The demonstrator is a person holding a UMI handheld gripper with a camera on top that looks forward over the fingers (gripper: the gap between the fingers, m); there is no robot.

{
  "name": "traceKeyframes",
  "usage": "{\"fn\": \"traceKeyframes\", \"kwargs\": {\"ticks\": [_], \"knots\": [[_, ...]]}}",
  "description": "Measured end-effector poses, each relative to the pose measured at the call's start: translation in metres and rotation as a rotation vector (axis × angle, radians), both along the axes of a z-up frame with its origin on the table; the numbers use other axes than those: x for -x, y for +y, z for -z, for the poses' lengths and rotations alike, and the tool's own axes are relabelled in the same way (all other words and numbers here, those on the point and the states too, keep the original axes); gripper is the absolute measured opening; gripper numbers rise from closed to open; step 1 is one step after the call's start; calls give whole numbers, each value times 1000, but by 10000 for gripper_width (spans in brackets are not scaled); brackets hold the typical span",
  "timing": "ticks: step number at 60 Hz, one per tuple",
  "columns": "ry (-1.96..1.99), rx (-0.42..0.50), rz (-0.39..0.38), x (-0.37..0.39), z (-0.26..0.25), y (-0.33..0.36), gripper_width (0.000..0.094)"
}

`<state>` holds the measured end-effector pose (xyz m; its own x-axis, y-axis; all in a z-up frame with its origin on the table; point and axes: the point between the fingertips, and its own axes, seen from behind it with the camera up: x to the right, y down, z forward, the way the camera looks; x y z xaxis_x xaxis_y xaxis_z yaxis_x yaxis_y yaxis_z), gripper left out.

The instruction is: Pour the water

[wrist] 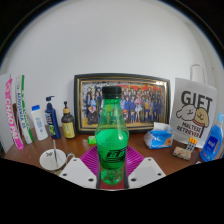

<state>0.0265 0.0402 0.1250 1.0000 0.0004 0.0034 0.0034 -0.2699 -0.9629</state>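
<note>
1. At the far left, tall pink and white tubes [14, 112] stand leaning against the white wall, on the brown wooden table [70, 150].
2. Next to them stand a white squeeze tube [39, 122], a dark blue pump bottle [52, 116] and a small amber bottle with a black cap [68, 122], close together in a row near the wall.
3. In front of that row, near the left finger, a small round silver dish [52, 158] rests on the table.
4. Behind the middle of the scene a framed group photograph with a wooden frame [122, 101] leans upright against the wall.
5. The translucent green plastic bottle with a black cap and a dark logo on its label [112, 140] stands upright in the centre, in front of the photograph. Its lower body sits between the two fingers.
6. The gripper [112, 172] points level and straight ahead along the table. Its white fingers [78, 172] reach forward on either side of the bottle, and the magenta pads [92, 158] lie against the bottle's sides with no gap visible, so the fingers appear clamped on it. The holding hand is not visible.
7. Right of the bottle lies a crumpled pale blue packet [158, 138].
8. Further right a white gift bag with black lettering [194, 118] stands upright, with small brown items [183, 152] at its foot.
9. At the far right stands a blue plastic bottle [212, 140].
</note>
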Motion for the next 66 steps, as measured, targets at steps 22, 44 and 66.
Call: {"fn": "traceKeyframes", "kwargs": {"ticks": [22, 44, 66], "knots": [[13, 48, -34, 3, 27, -6, 553], [23, 288, 30, 11, -3, -95, 851], [-19, 390, 69, 49, -51, -205, 852]]}}
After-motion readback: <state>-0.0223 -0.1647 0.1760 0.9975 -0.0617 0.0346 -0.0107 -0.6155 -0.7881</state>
